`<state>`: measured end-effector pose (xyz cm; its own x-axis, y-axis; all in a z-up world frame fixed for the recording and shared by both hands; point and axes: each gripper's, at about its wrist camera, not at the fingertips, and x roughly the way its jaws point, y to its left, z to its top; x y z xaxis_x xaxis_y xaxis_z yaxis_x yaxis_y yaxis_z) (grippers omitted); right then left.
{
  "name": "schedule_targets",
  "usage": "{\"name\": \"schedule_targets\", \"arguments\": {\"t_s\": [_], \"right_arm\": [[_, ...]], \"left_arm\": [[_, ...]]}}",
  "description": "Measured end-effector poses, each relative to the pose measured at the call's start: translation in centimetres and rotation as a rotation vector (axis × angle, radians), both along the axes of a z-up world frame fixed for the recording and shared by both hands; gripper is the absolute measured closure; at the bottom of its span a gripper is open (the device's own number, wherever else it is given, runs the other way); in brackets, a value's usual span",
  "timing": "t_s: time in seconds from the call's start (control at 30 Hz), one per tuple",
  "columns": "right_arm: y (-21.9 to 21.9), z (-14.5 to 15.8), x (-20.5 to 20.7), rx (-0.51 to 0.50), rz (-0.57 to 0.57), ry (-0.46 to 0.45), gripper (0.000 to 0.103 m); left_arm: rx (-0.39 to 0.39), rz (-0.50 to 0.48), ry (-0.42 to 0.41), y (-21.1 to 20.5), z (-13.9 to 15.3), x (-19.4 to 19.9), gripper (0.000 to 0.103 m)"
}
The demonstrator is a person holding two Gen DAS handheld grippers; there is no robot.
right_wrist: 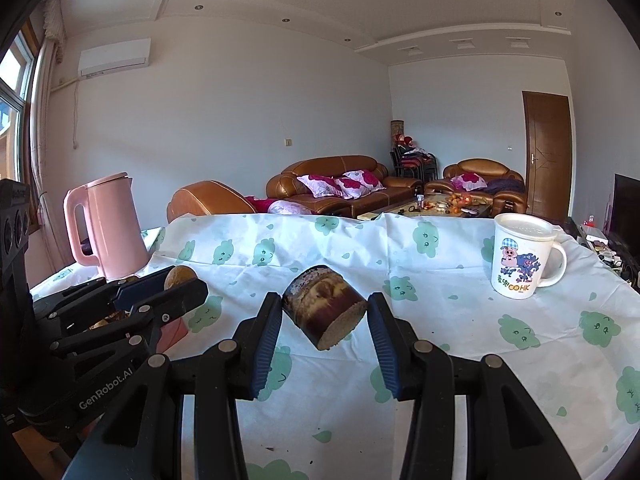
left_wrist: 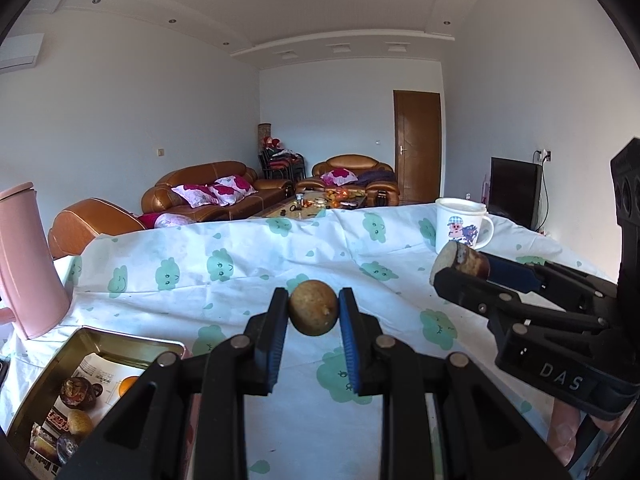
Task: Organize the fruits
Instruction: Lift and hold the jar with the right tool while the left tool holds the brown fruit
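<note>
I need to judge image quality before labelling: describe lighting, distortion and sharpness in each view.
Left wrist view: even daylight, strong fisheye bending with dark corners, the round fruit sharp, the tin dim. Right wrist view: bright window at the left edge, same bending, the cut piece sharp, the mug clear.

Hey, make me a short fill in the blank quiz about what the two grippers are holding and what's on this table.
1. The left gripper is shut on a small round ____ fruit.
2. The right gripper holds a dark cut chunk ____ the tablecloth.
3. The kettle is ____.
4. The tin sits by the ____ gripper.

Missing words: brown; above; pink; left
</note>
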<state>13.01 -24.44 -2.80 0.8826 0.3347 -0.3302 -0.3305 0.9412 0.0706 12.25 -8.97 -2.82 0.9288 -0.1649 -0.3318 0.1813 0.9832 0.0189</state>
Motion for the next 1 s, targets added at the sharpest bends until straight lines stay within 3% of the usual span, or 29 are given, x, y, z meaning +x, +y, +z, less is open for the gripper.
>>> {"name": "schedule_targets", "arguments": {"t_s": [0.27,1.0], "right_arm": [[0.5,0.4,-1.1,-0.022,-0.003,-0.056,0.057],[1.0,0.4,-1.5,-0.033,-0.009,-0.041,0.057]], "left_arm": [[0.006,0.012,-0.039,-0.1,0.3,-0.8,0.076],[-0.024,-0.005,-0.010,1.0,0.3,-1.3,0.076]]}}
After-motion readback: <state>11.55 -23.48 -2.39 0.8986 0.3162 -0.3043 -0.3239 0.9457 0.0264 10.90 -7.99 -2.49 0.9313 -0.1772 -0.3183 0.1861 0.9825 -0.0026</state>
